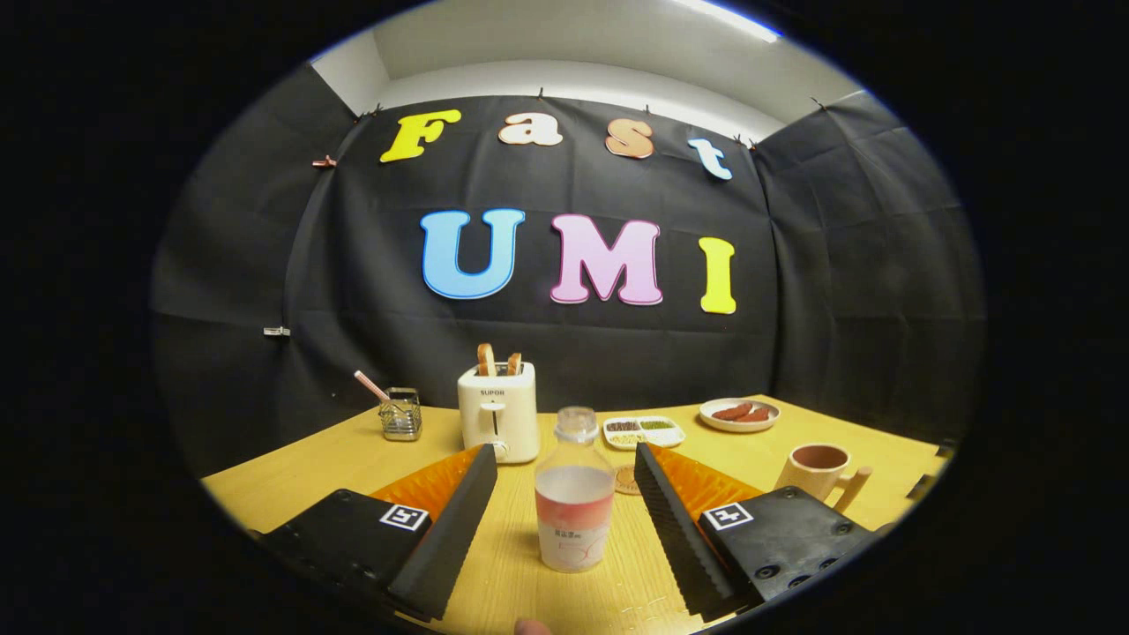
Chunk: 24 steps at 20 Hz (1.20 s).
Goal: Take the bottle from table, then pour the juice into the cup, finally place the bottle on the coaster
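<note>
Standing upright between the open gripper [564,516] fingers, the bottle [574,492] is untouched.

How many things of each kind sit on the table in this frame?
Bottles: 1, bottle, standing between the open fingers, untouched
Cups: 1, cup
Coasters: 1, coaster
Toasters: 1, toaster
Plates and trays: 2, plate, tray
Wire baskets: 1, basket
Total: 7

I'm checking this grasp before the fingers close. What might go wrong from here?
The gripper is open, with the bottle upright between its fingers, touching neither. It looks tall and narrow, so an uneven close could tip it. The coaster lies just behind the bottle and could get nudged. The cup sits off to the right, so the pour needs a sideways carry that may slosh.
</note>
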Available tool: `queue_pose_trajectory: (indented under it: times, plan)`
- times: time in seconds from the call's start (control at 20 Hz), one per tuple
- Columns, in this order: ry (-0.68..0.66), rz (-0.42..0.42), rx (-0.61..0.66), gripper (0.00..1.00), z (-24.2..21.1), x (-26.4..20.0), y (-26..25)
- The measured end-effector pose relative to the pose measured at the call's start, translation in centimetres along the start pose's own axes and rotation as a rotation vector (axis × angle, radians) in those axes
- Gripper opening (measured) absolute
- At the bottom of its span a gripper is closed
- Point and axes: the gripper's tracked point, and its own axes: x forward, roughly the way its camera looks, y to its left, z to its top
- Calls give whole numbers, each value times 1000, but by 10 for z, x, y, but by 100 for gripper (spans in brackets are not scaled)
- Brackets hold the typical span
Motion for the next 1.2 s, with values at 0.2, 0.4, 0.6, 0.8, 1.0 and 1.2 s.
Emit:
queue_pose_trajectory:
  times: [0.2,0.4,0.6,0.8,1.0,1.2]
  plan:
    - [30,4,-30,97,-33,16,-4]
    - [38,-1,-30,97,-54,35,-5]
    - [38,-2,-23,97,-62,44,-2]
    - [31,-20,8,76,-60,50,-6]
    - [67,-17,2,76,-58,47,-8]
    - [71,-13,4,76,-23,36,-13]
